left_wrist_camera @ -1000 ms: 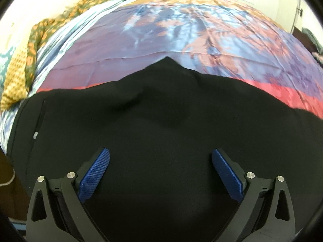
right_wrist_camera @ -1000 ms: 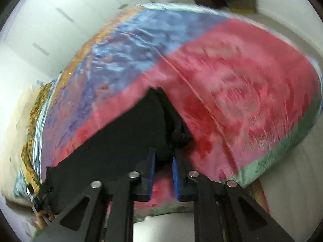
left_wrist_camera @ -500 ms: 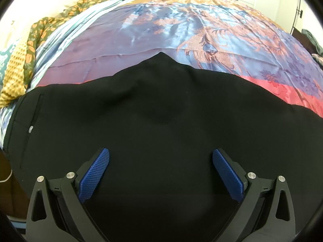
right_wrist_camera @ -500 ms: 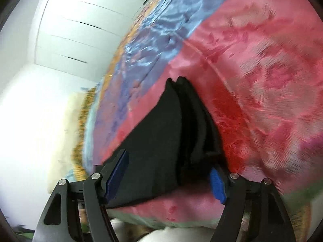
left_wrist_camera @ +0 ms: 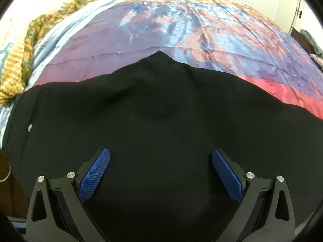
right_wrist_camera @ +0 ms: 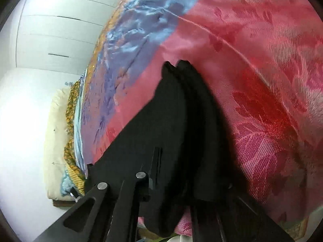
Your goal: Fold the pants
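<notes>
Right gripper (right_wrist_camera: 173,179): jaws just closed, clamped on a bunched fold of the black pants (right_wrist_camera: 161,121) at the leg end, near the bed's edge. Left gripper (left_wrist_camera: 160,171): jaws spread wide, blue pads (left_wrist_camera: 94,173) apart, nothing between them, poised over the pants' upper part. Pants (left_wrist_camera: 161,131): spread flat across the near side of the bed. Bedspread (left_wrist_camera: 181,26): satin, blue, purple and pink. Patterned blanket (left_wrist_camera: 26,46): bunched along the far left edge.
</notes>
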### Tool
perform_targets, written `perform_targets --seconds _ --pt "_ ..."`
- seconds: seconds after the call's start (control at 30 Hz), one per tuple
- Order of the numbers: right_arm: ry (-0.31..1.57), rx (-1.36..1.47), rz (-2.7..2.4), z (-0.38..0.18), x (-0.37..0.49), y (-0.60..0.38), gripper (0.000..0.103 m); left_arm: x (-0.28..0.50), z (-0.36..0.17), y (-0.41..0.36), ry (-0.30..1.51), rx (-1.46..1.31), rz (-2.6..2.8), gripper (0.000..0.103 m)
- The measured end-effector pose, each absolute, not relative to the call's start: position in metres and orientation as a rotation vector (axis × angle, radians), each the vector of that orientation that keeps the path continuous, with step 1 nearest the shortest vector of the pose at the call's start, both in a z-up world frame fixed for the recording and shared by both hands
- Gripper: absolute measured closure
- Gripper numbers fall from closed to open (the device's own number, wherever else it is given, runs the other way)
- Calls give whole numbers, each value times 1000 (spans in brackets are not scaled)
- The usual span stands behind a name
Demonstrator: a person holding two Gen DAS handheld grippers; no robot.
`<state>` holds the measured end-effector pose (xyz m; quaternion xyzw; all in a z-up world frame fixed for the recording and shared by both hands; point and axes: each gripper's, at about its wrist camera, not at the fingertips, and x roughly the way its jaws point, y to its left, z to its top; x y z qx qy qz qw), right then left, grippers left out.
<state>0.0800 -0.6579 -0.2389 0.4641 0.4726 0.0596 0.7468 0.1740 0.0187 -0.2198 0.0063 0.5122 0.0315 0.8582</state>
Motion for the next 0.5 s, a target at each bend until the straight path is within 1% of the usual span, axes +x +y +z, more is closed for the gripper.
perform_targets --seconds 0.1,0.27,0.33,0.4,0.5 --pt "930 1055 206 -208 73 -642 96 162 -206 19 1089 -37 -19 2" --pt "810 1092 362 -160 71 -569 96 139 -192 22 1072 -95 -79 2" --pt "779 1136 407 -157 74 -540 96 131 -189 28 1066 -126 -85 2" --pt "752 1224 458 -163 78 -500 96 123 -184 37 1055 -161 -83 2" --pt "745 1270 501 -175 92 -444 95 114 -179 54 1037 -209 -70 2"
